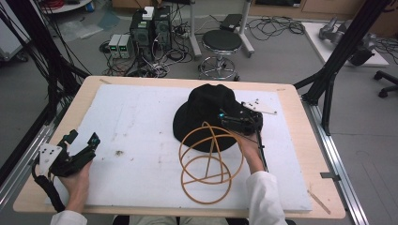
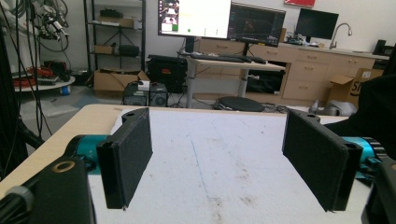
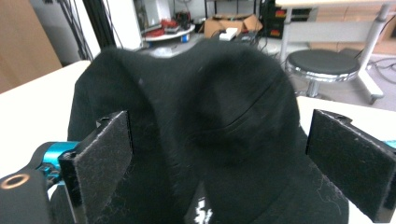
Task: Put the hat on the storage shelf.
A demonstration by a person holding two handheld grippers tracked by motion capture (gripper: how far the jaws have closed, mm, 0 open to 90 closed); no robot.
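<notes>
The right gripper (image 1: 234, 119) is spread wide, its jaws straddling the black hat (image 3: 196, 116) just ahead. Closing now could pinch only loose crown fabric, or snag the wire stand (image 1: 209, 164) just behind it. Far off at the table's left edge, the left gripper (image 1: 77, 147) waits open with bare board (image 2: 210, 154) ahead.

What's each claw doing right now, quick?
Left claw: open, holding nothing, over the bare white board.
Right claw: open, jaws either side of the black hat, not closed on it.
</notes>
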